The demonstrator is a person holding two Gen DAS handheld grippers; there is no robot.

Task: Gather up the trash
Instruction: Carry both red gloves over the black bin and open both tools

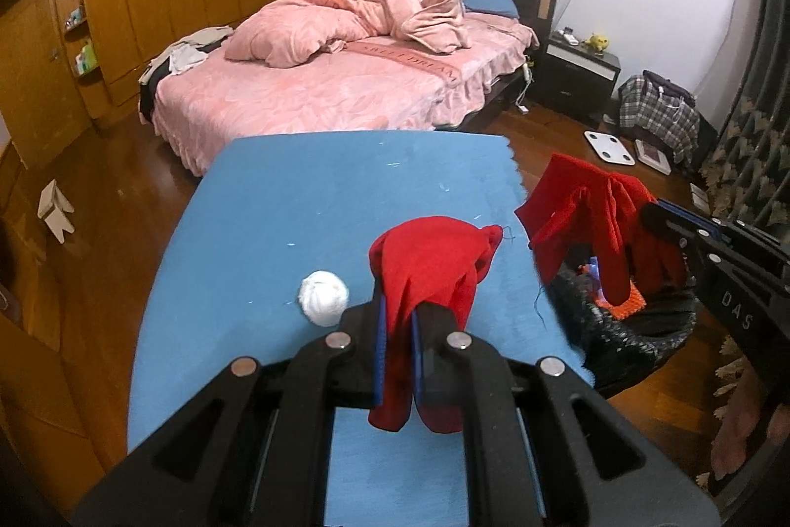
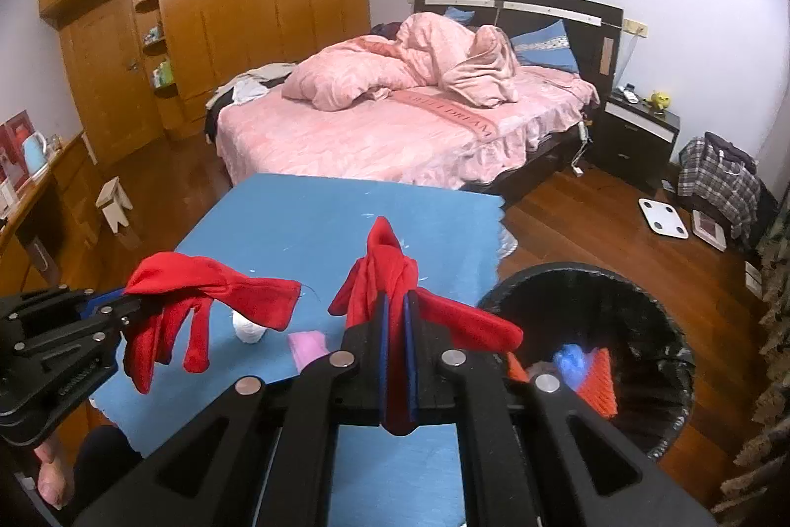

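Clamped tight in the left gripper (image 1: pixel 397 324): a limp piece of bright red knit fabric (image 1: pixel 429 265), bunched into a rounded hump above the blue-lined fingers (image 1: pixel 379 344), with finger-like strips hanging down below them. From the right wrist view, same piece (image 2: pixel 197 304) dangling clear of the blue cloth-covered table (image 1: pixel 306 191), 3 or so strips drooping, a loose thread trailing from one edge.

Closed just as firmly in the right gripper (image 2: pixel 396 329): a second piece of red knit fabric (image 2: pixel 385 265), pinched into an upright peak above the fingers, one flap spread sideways to the right, a short tail poking out beneath. In the left wrist view, this piece (image 1: pixel 587 206) hanging above the round black bin lined with a black plastic bag (image 1: pixel 632 329).

Inside the bin (image 2: pixel 666 304), beside the table's right edge: orange ribbed scraps (image 2: pixel 600 384) and a blue scrap (image 2: pixel 570 361).

On the table: a crumpled white paper ball (image 1: pixel 323 297), just left of the left gripper's fingers, and a flat pink scrap (image 2: pixel 306 346), partly hidden behind the right gripper.

Beyond the table, a bed with rumpled pink bedding (image 1: pixel 345 77).
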